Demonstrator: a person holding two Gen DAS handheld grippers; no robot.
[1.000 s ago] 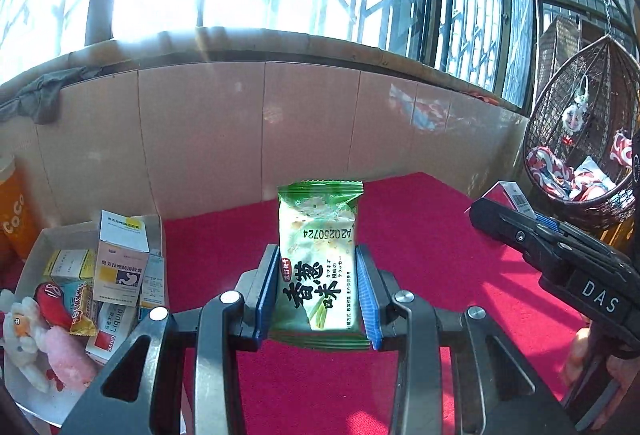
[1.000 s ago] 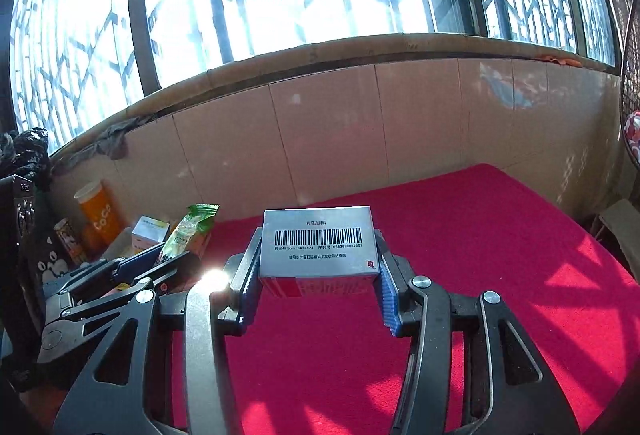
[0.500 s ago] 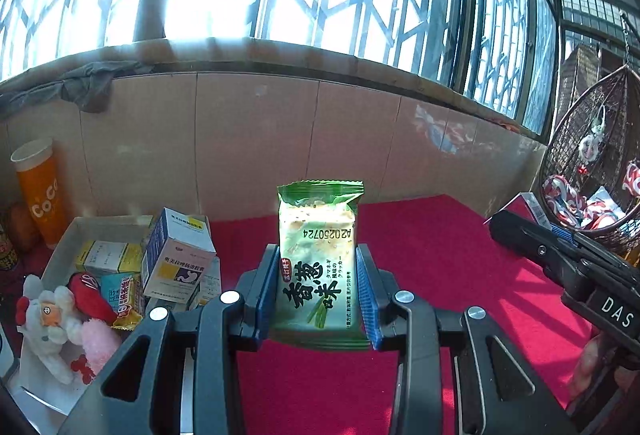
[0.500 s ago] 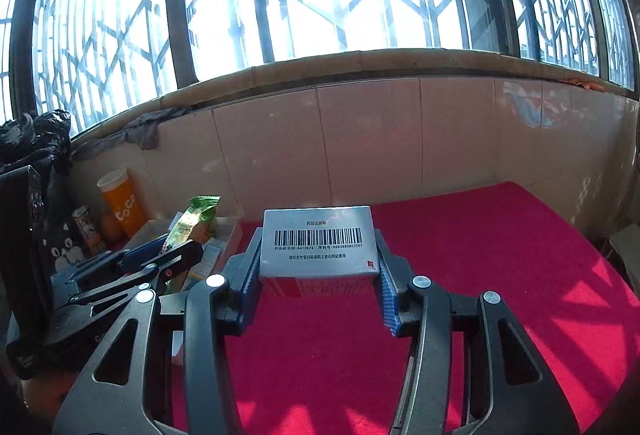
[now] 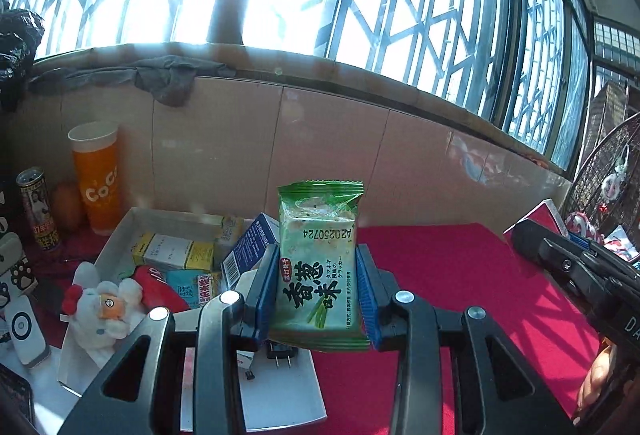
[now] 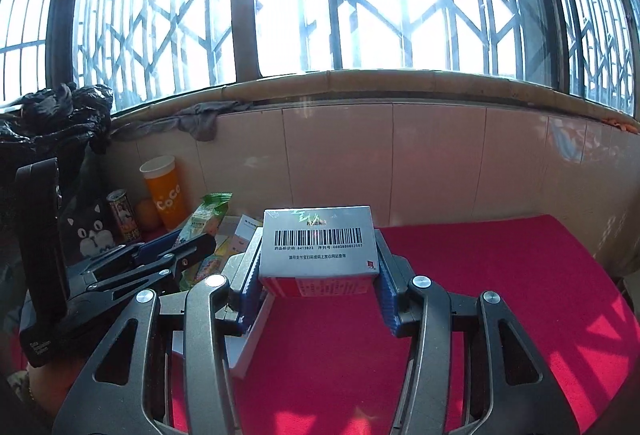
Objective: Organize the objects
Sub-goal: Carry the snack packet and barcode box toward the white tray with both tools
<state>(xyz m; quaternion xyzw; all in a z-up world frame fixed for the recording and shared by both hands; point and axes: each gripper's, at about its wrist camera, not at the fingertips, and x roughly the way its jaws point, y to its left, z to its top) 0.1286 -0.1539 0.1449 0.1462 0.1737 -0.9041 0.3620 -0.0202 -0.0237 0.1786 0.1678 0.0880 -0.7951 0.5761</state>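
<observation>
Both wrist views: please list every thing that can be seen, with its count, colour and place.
snack packet: one, green, held upright in the left gripper
barcode box: one, silver and red, held in the right gripper
tray: one, white, on the left of the red mat
small boxes: several, yellow, blue and white, in the tray
plush toy: one, white with a red bow, in the tray
paper cup: one, orange, by the wall behind the tray
can: one, dark, left of the paper cup
red mat: one, covers the surface
grey cloth: one, on the window ledge
left gripper: shut on the snack packet
right gripper: shut on the barcode box
</observation>
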